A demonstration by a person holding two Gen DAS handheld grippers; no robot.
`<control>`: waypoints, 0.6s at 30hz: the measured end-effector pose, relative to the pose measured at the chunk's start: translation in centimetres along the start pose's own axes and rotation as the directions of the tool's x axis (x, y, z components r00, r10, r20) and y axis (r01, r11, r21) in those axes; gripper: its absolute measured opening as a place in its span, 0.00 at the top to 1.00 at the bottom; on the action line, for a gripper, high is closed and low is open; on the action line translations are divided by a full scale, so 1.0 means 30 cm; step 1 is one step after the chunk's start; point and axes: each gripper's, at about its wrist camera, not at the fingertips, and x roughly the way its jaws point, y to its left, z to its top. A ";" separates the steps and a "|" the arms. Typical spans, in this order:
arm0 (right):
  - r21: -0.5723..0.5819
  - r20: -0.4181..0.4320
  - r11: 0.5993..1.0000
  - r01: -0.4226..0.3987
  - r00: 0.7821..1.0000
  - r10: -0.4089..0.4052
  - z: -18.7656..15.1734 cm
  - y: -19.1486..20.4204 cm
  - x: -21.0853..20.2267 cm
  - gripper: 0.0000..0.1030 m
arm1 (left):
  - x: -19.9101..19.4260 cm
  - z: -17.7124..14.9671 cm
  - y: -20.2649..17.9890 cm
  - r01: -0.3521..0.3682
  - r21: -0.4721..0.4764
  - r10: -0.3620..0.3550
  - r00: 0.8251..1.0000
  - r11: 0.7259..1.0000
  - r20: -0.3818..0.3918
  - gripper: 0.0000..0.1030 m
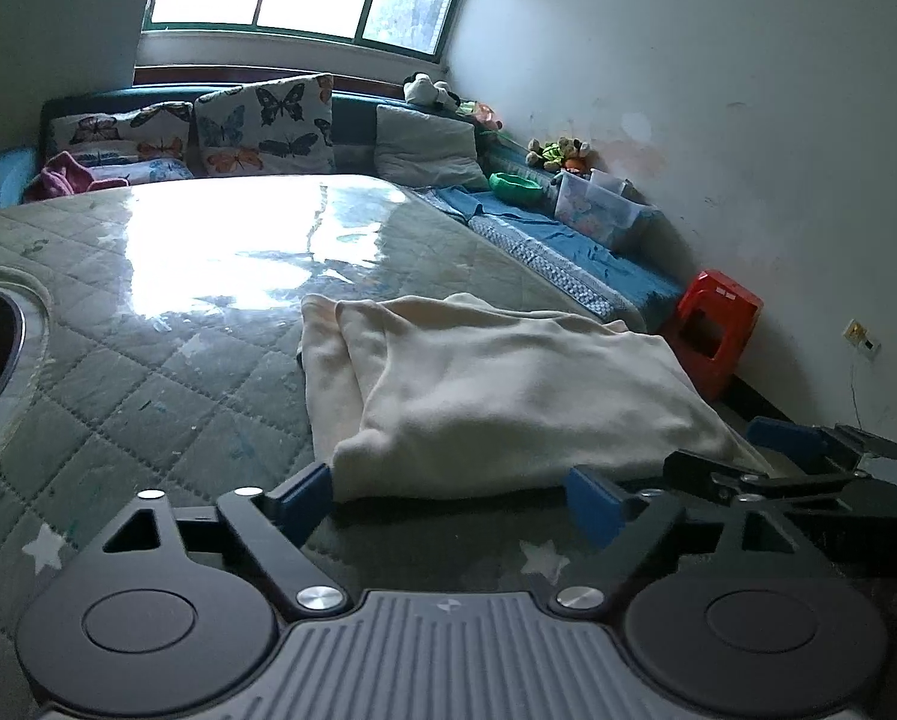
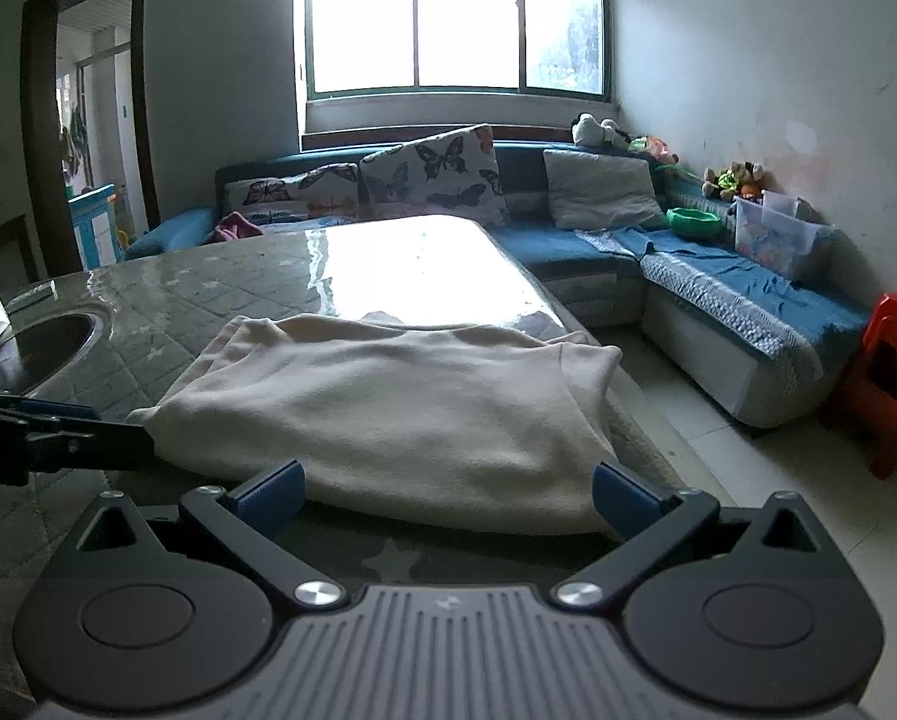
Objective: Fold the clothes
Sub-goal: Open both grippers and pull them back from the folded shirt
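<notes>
Left wrist view: the left gripper [image 1: 448,495] stands wide and empty at the near edge of the cream garment [image 1: 508,384], folded on the quilted table [image 1: 148,360].

Right wrist view: the right gripper [image 2: 448,489] gapes wide, empty, at the same near hem. This looks like a release after a fold; the next fold would call for fresh grips on an edge.

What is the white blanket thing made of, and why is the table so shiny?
The cream garment looks like soft knit or fleece: matte, fuzzy, with rounded folds. The table seems to have quilted star-print cloth under a clear glossy sheet, probably plastic or glass, since the window glare mirrors off it.
</notes>
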 end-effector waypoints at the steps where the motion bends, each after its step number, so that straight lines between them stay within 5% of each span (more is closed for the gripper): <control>1: 0.000 0.002 1.000 -0.001 1.000 0.001 -0.002 0.001 -0.005 0.00 | -0.007 -0.004 -0.003 -0.004 0.004 0.004 1.000 1.000 0.004 0.10; 8: 0.003 -0.001 1.000 -0.006 1.000 0.006 -0.022 0.013 -0.027 0.00 | -0.051 -0.027 -0.024 -0.023 0.032 0.022 1.000 0.999 0.021 0.00; 18: 0.020 -0.020 0.999 -0.025 0.999 0.025 -0.051 0.034 -0.056 0.00 | -0.094 -0.052 -0.043 -0.055 0.064 0.052 0.998 0.996 0.045 0.00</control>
